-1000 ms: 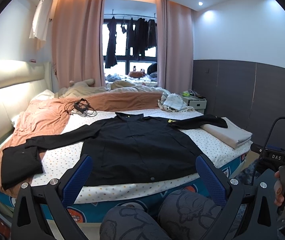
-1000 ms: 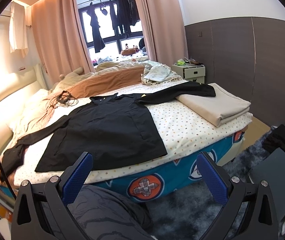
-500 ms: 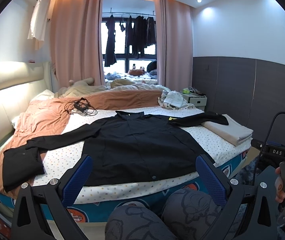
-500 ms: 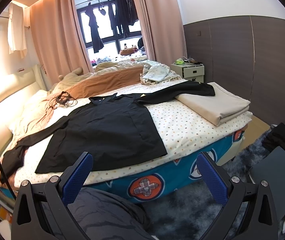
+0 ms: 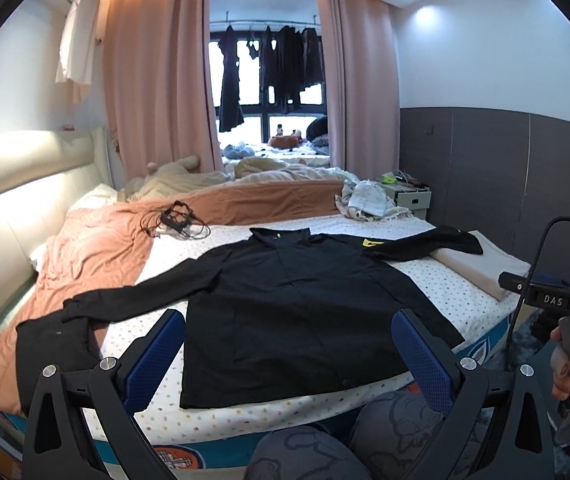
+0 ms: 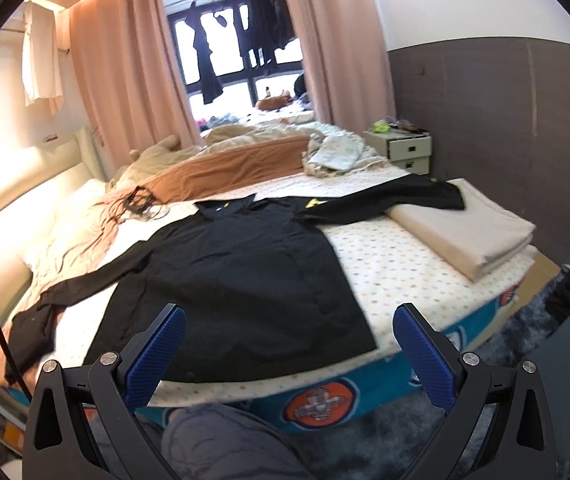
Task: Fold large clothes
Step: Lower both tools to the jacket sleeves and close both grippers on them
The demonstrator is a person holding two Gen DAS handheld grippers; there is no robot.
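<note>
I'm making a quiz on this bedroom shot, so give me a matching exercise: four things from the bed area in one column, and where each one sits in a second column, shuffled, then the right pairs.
Column one:
1. black jacket
2. folded beige sheet
3. tangle of black cables
4. white nightstand

Column two:
A. on the orange blanket, near the headboard side
B. against the grey wall panel, beyond the bed
C. spread flat across the dotted bedsheet, sleeves out
D. at the mattress edge, under one jacket cuff

Pairs: 1-C, 2-D, 3-A, 4-B

"DAS" on right tool (image 5: 553, 300) (white letters)
</note>
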